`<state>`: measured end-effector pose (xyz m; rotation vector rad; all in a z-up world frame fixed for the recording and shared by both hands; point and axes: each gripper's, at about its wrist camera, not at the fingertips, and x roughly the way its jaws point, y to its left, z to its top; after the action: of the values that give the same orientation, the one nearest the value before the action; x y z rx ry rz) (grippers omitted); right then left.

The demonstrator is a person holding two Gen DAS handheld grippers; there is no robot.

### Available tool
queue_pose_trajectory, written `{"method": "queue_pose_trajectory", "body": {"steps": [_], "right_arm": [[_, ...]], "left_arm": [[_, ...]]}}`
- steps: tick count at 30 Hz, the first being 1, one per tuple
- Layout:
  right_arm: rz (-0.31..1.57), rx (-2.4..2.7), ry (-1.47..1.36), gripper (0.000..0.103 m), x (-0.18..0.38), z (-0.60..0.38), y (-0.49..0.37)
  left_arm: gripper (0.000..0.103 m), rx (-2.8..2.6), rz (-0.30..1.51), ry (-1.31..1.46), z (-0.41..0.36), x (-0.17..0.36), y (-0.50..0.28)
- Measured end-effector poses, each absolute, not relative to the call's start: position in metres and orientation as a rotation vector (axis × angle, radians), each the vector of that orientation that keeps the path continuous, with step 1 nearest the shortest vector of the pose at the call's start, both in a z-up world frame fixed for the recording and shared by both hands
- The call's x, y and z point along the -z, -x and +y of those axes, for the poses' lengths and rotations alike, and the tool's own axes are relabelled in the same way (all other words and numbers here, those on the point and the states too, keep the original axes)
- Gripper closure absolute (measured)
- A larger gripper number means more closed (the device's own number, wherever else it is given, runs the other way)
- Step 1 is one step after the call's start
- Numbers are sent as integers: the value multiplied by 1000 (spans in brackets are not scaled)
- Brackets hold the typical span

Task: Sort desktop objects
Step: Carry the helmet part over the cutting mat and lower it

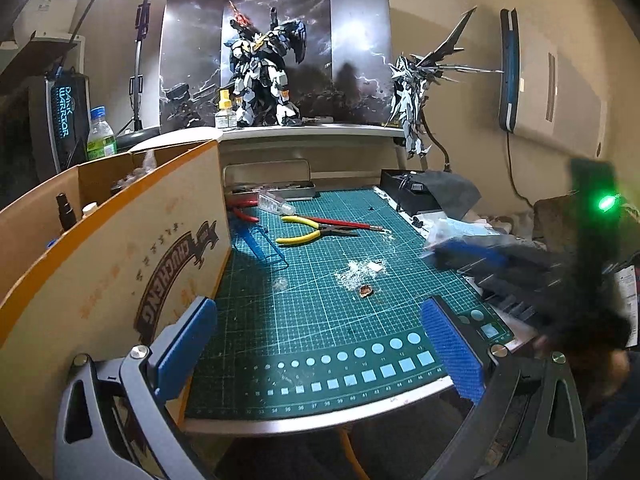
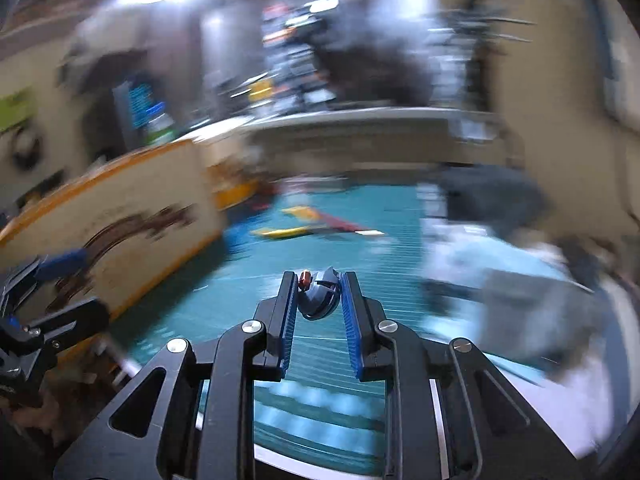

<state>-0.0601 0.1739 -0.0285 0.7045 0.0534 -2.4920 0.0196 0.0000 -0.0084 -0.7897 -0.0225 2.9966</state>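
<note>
**Right tool pinching a little blue-grey model part**

The small blue-grey part (image 2: 320, 296) with a tiny red bit sat clamped between the right tool (image 2: 320, 292)'s narrowed blue pads, above the green cutting mat (image 2: 240, 280). The right view was super blurry otherwise. The left tool (image 1: 320, 344) hung wide open with nothing in it, cardboard box (image 1: 120, 248) at its 9 o'clock. Yellow pliers (image 1: 308, 232) lay on the mat toward 12 o'clock, debris (image 1: 362, 270) nearer in.
</note>
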Motion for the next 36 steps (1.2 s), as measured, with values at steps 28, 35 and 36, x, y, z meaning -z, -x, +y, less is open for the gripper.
{"method": "queue_pose_trajectory", "body": {"steps": [28, 35, 36], "right_arm": [[18, 2213, -924, 69, 70, 145, 87], [-1, 2099, -1004, 73, 79, 128, 108], [7, 2094, -1007, 73, 78, 127, 109]], "left_arm": [[0, -2929, -75, 861, -3, 22, -28], [0, -2923, -59, 856, 1, 22, -33], [0, -2925, -60, 854, 1, 21, -33]]}}
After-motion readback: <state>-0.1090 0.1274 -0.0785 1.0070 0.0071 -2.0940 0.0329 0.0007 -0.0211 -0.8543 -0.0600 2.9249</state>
